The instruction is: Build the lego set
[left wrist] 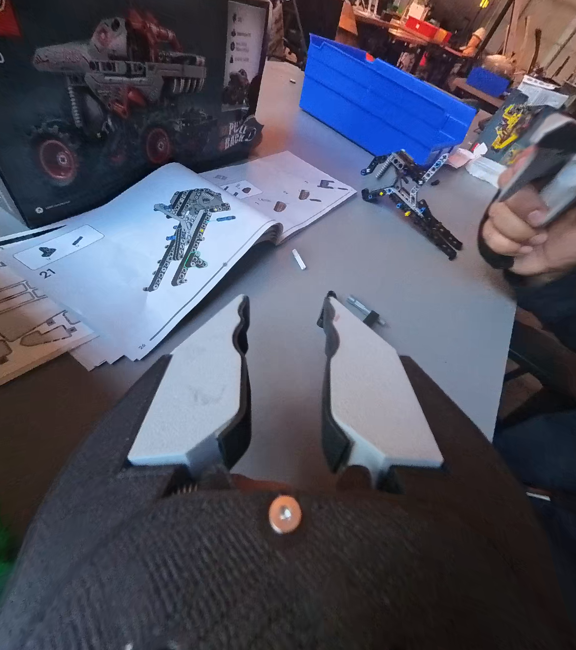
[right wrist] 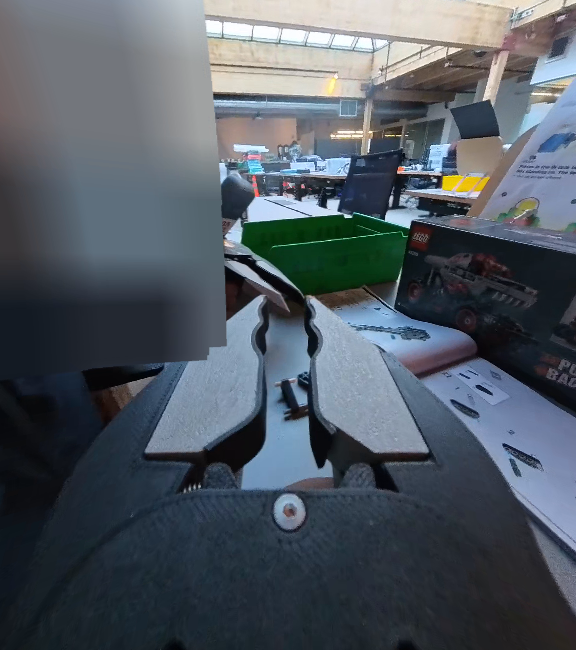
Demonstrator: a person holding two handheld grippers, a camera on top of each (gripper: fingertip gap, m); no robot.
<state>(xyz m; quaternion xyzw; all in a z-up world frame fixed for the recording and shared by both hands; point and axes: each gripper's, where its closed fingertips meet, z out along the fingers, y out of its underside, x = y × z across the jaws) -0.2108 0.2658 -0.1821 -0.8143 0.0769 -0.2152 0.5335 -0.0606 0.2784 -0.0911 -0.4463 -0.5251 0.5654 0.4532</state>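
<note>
Printing covered the black set box [left wrist: 110,105] and the open instruction booklet [left wrist: 188,246] on the tabletop [left wrist: 367,253]. Only the left wrist view showed the half-built chassis [left wrist: 409,197] before a blue bin [left wrist: 378,105]; only the right showed a green bin [right wrist: 325,253]. Left hand-held gripper [left wrist: 284,306] stood wide, empty; right hand-held gripper [right wrist: 284,316] narrower, empty, above a partly hidden black pin piece [right wrist: 290,397]
</note>
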